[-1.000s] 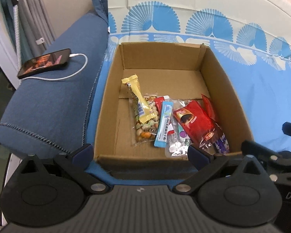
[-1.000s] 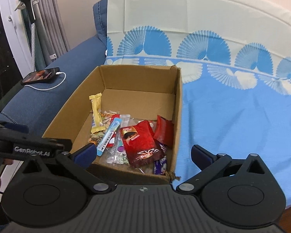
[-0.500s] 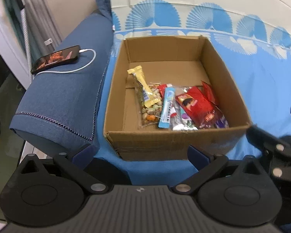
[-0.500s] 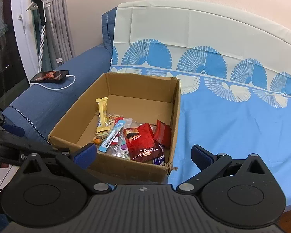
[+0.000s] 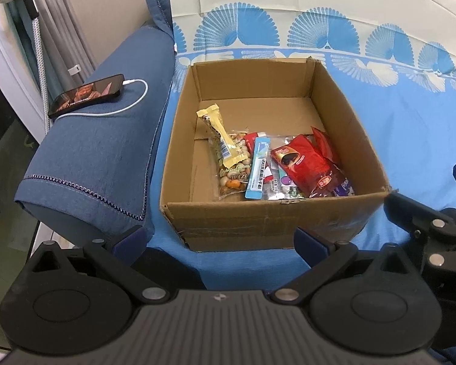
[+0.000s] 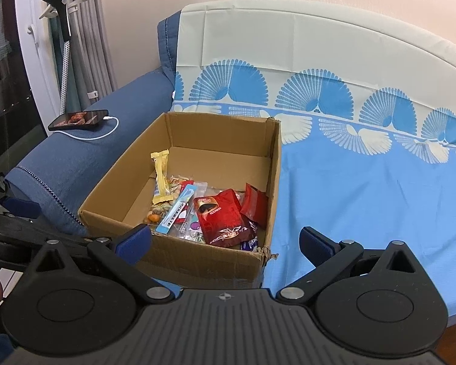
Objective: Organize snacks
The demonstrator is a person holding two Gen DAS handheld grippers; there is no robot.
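Observation:
An open cardboard box (image 5: 358,133) sits on the blue patterned sofa cover; it also shows in the right wrist view (image 6: 275,164). Inside lie several snacks: a yellow bar (image 5: 220,137), a clear bag of mixed nuts (image 5: 232,170), a light blue stick pack (image 5: 258,167) and a red packet (image 5: 304,164). The red packet (image 6: 223,217) and yellow bar (image 6: 161,176) show in the right wrist view too. My left gripper (image 5: 219,241) is open and empty, in front of the box. My right gripper (image 6: 225,243) is open and empty, before the box's near right corner.
A phone (image 5: 86,94) on a white charging cable (image 5: 130,103) lies on the blue sofa armrest (image 5: 97,158) left of the box. The blue cover (image 6: 364,188) spreads right of the box. A garment steamer stand (image 6: 64,45) and curtains are at far left.
Both grippers have pulled back and up from the box, so the whole box and more of the sofa now show. The snacks have not moved.

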